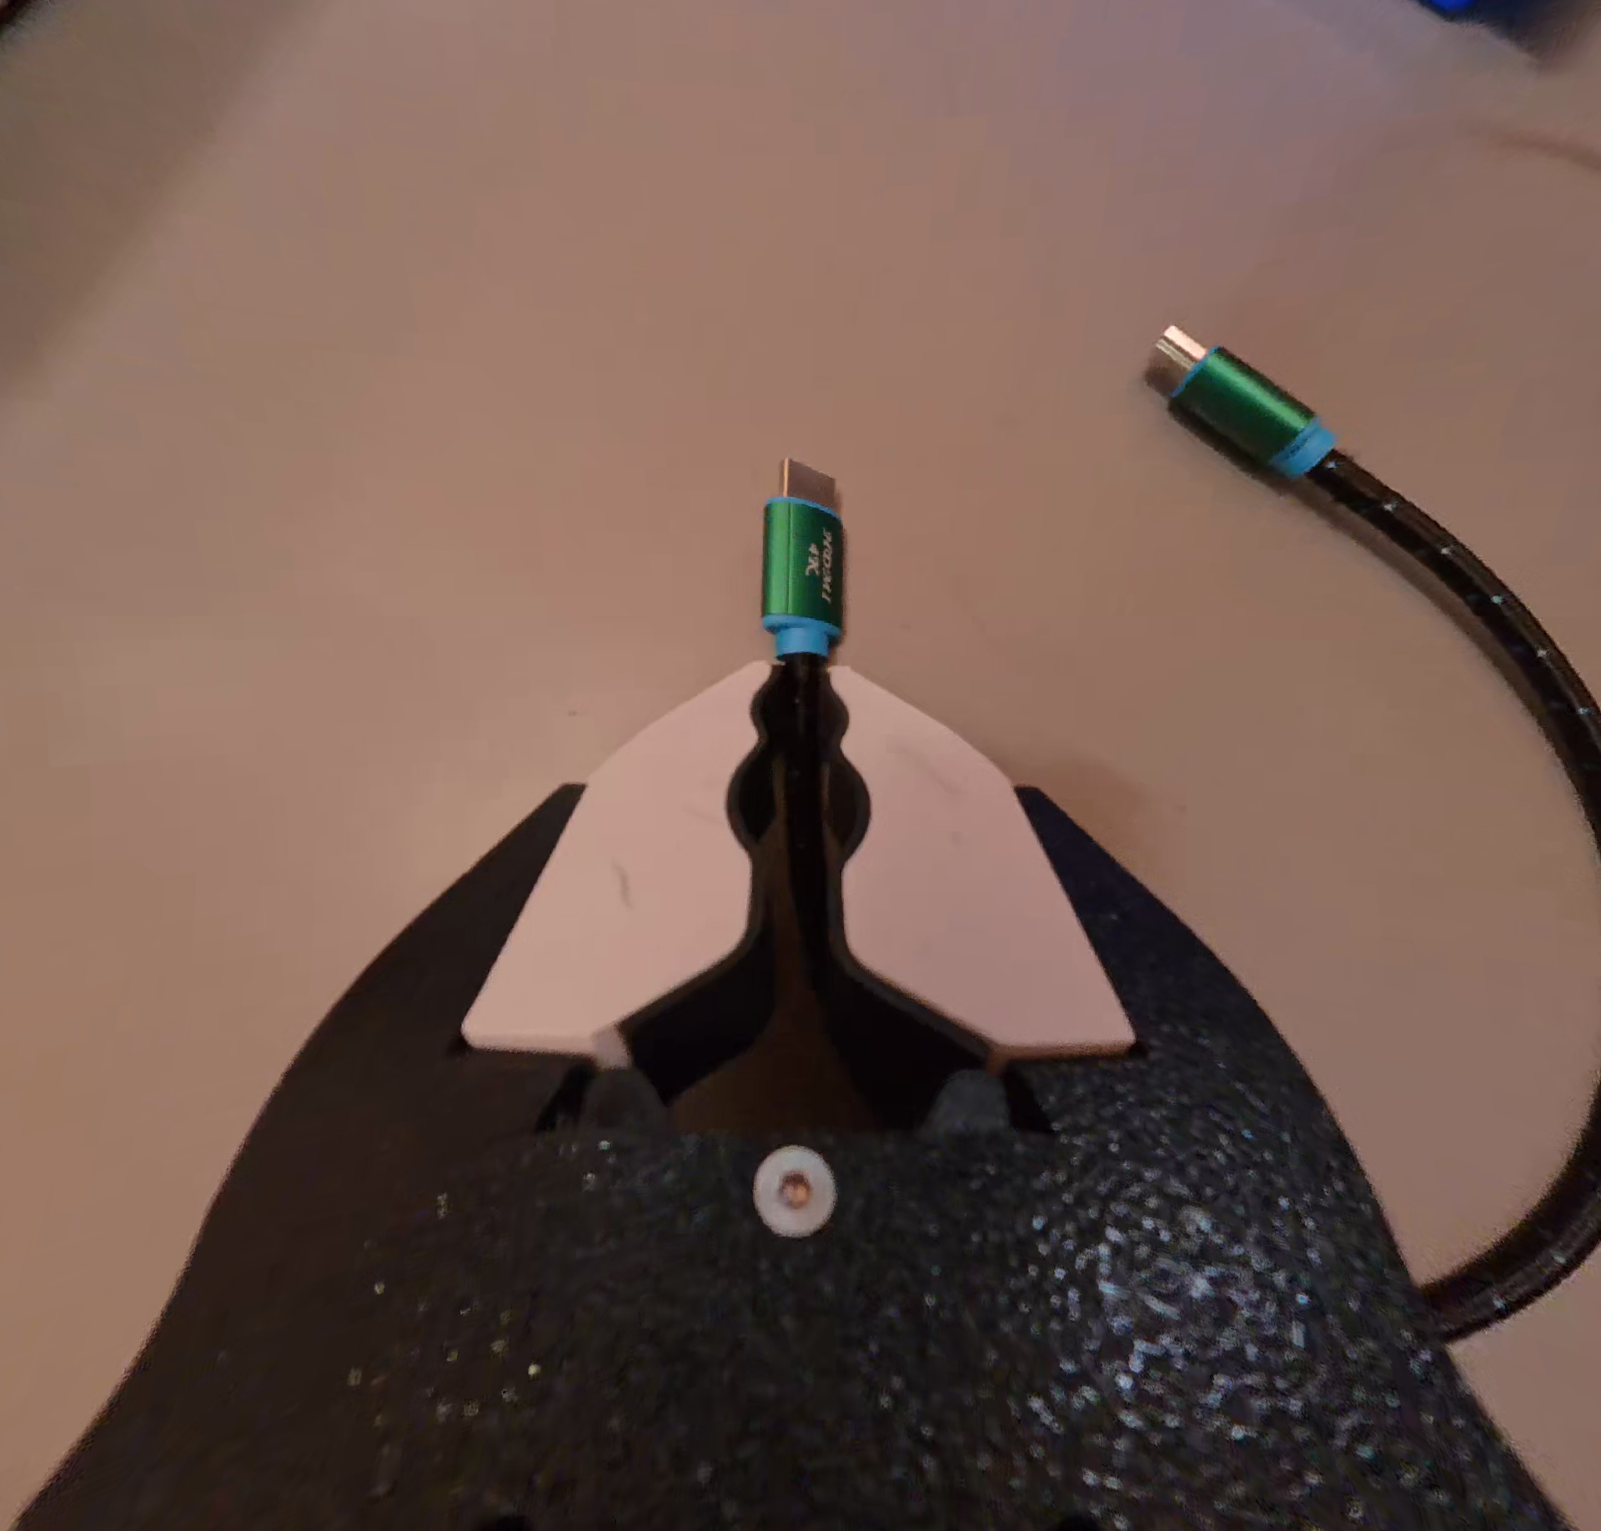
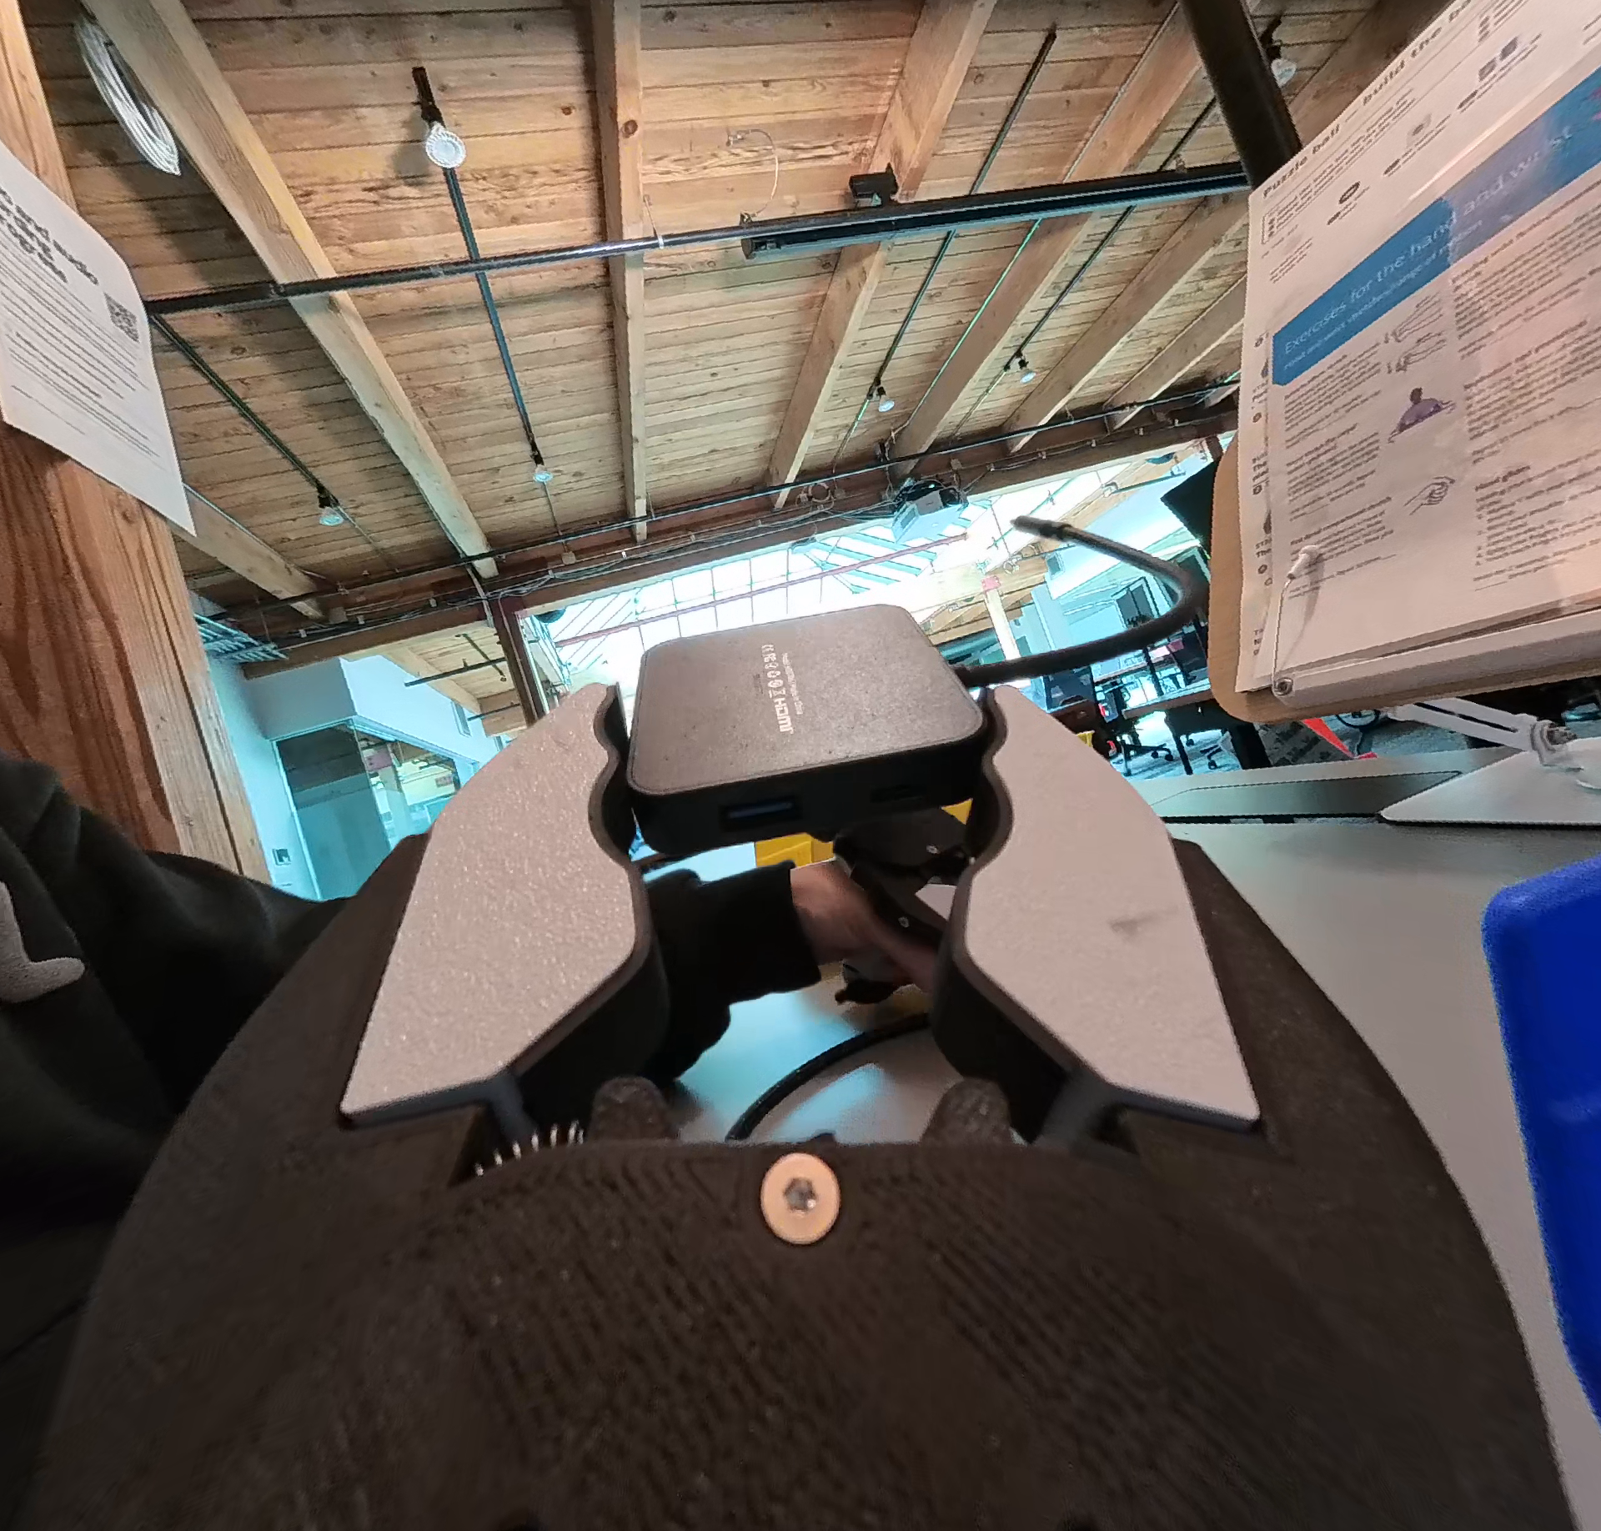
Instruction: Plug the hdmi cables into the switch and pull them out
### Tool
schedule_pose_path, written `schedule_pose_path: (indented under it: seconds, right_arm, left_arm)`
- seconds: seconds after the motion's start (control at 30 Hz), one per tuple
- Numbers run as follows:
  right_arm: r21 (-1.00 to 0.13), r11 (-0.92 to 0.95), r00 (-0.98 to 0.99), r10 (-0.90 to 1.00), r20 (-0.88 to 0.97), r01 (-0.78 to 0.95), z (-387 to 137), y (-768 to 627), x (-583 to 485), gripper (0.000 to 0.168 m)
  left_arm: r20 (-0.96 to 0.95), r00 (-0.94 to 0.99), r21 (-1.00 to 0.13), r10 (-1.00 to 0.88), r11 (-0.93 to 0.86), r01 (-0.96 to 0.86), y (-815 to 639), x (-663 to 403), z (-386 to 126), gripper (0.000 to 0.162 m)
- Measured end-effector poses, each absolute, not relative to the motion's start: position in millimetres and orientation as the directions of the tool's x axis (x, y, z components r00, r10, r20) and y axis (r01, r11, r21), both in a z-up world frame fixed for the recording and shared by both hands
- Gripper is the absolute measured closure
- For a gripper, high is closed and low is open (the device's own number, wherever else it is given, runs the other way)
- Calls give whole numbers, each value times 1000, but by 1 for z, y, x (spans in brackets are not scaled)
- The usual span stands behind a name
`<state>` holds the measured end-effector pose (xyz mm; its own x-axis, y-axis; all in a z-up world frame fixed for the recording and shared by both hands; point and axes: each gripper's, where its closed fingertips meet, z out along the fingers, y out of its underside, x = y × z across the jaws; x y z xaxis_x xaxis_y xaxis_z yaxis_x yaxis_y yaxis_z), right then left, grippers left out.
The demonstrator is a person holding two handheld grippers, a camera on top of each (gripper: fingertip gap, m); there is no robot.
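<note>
Cable plug (image 1: 801, 567), green with blue collars, sticks out past tip of left gripper (image 1: 799, 673), above table (image 1: 433, 363); jaws nearly closed, pinching black cord just behind plug. Switch (image 2: 801, 714) lifted off table, clamped by its sides in half-open right gripper (image 2: 801, 753), ports facing camera. Second plug (image 1: 1243, 411) lies loose on table, well apart. Advice: square metal tip with port, hold switch steady, push straight, no twisting.

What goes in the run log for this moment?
left gripper: shut on black braided cable behind green HDMI plug | right gripper: shut on black switch box | second green plug: on table
</note>
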<state>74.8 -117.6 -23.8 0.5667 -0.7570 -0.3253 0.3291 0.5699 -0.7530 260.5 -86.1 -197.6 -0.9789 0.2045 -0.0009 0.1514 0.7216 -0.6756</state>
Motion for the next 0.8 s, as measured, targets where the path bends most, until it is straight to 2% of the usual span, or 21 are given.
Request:
schedule_pose_path:
  seconds: [0.03,0.13,0.23,0.3,0.4,0.5,0.57,0.67,0.73,0.8]
  right_arm:
    - [-755,566,561,-761,-325,331,-24,-118,75,92]
    - [-753,566,560,-763,-324,335,-24,-119,74,92]
    - [-755,563,555,-766,-324,336,-24,-119,75,92]
    - [-756,562,555,-766,-324,335,-24,-119,75,92]
    - [-765,551,550,-773,-316,335,-25,-117,75,92]
    - [-759,565,566,-758,-323,323,-24,-116,75,92]
    - [-751,585,582,-739,-339,306,-24,-115,75,92]
    - [-746,608,611,-708,-355,271,-24,-112,74,92]
    - [-748,616,627,-689,-363,245,-25,-108,75,92]
    - [-754,619,639,-676,-368,220,-26,-105,77,92]
  left_arm:
    - [-31,-975,-682,220,709,182,-86,260,-197,156]
    - [-166,-947,-724,275,619,306,-87,252,-184,156]
    - [-363,-891,-791,273,415,449,-90,240,-142,156]
    - [-553,-800,-752,233,274,600,-88,232,-109,156]
    - [-807,-586,-562,66,214,799,-80,228,-63,156]
    - [-967,-243,-252,-70,191,949,-70,207,-23,156]
    - [-994,-11,-32,-109,191,981,-65,186,-10,156]
    - [-956,256,224,-146,203,953,-61,160,-6,156]
    - [-907,387,348,-167,223,911,-59,149,-7,157]
    - [-871,457,418,-177,220,881,-59,141,-10,157]
